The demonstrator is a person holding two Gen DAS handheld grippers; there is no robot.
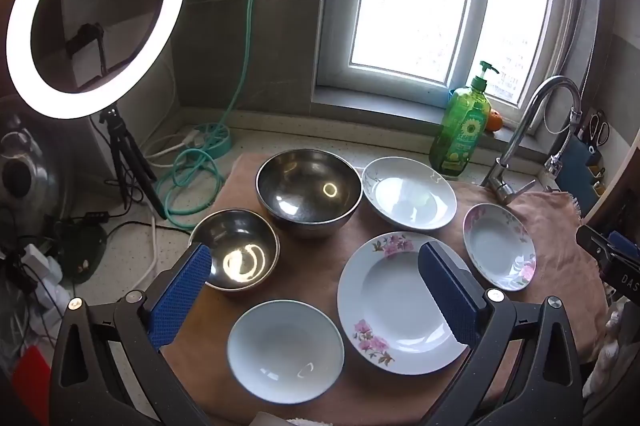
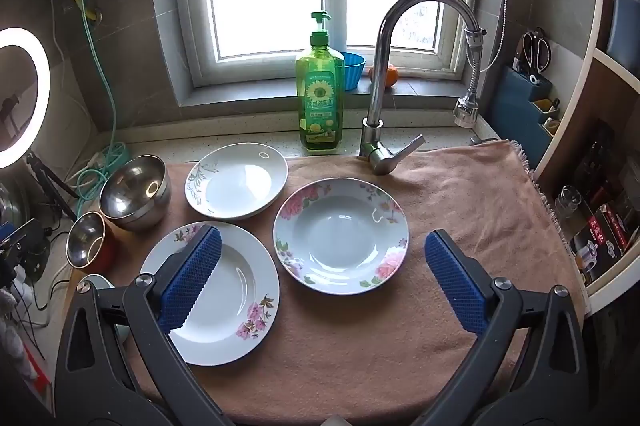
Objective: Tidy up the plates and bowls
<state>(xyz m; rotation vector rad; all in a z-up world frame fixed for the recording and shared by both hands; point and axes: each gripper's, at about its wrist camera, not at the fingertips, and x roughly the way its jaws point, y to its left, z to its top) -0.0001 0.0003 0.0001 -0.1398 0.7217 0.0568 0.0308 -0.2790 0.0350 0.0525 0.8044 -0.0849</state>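
Currently both grippers hover spread wide with nothing between the pads: left gripper (image 1: 316, 282) over the small steel bowl (image 1: 234, 249) and large pink-flowered white plate (image 1: 400, 306), right gripper (image 2: 324, 258) over the deep floral-rimmed plate (image 2: 341, 235). All dishes sit apart on a pinkish-brown towel (image 2: 460, 186): large steel bowl (image 1: 309, 192), plain pale-blue bowl (image 1: 285, 350), white plate with grey branch print (image 1: 409, 192). Green pump soap bottle (image 2: 319, 94) stands beside the chrome faucet (image 2: 394, 74).

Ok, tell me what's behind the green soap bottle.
Behind the green soap bottle on the windowsill sits a blue cup, partly covered by the bottle. Anything directly behind the bottle is hidden.
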